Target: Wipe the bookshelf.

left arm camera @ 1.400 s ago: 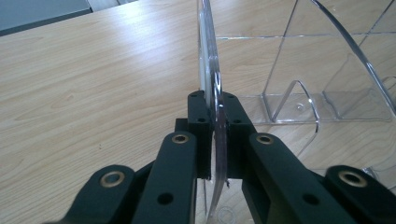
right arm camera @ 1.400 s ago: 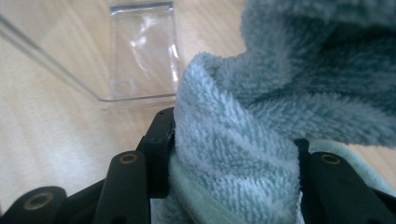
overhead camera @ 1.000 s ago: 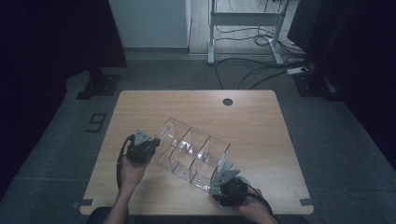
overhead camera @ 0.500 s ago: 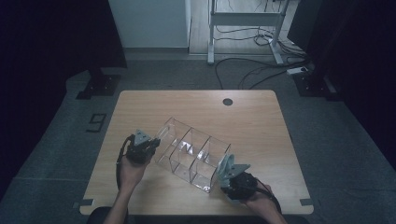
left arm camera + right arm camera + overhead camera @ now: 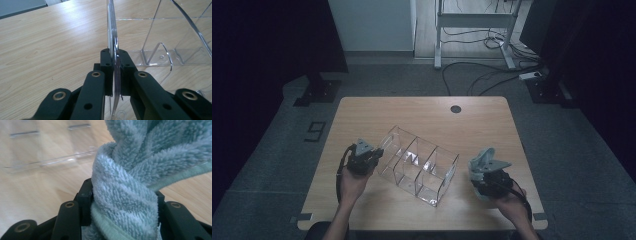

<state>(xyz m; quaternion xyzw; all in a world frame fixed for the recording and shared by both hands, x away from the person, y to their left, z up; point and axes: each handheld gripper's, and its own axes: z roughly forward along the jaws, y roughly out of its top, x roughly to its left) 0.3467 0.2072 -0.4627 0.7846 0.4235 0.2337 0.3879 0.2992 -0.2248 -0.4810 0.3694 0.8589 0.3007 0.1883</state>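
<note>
2 hand-held grippers over a light wooden table (image 5: 492, 117), seen from above and from each gripper's own camera. Left gripper (image 5: 371, 159), at the table's left-front area: jaws pressed onto the thin end wall of a clear acrylic organizer (image 5: 419, 165), pinching that wall edge-on between both pads (image 5: 107, 72), as shown in the left gripper view. Organizer lying diagonally near the table's middle, 3 open compartments visible from above, divided by transparent partitions; curved cut-outs in the partitions visible in the left gripper view (image 5: 160, 53). Right gripper (image 5: 484, 175), at the table's right-front area, apart from the organizer's near corner: jaws clamped around a bunched pale blue-green terry cloth (image 5: 130, 182), with the cloth bulging up between and above both jaws. Cloth seen from above as a pale bundle (image 5: 484, 161) at the gripper's front, possibly just clear of the tabletop, though the angle leaves this uncertain. Blurred clear plastic edges (image 5: 50, 162) of the organizer beyond the cloth in the right gripper view. Round dark grommet hole (image 5: 455, 108) near the table's far edge. Cables (image 5: 477, 75) on the grey floor behind the table.
</note>
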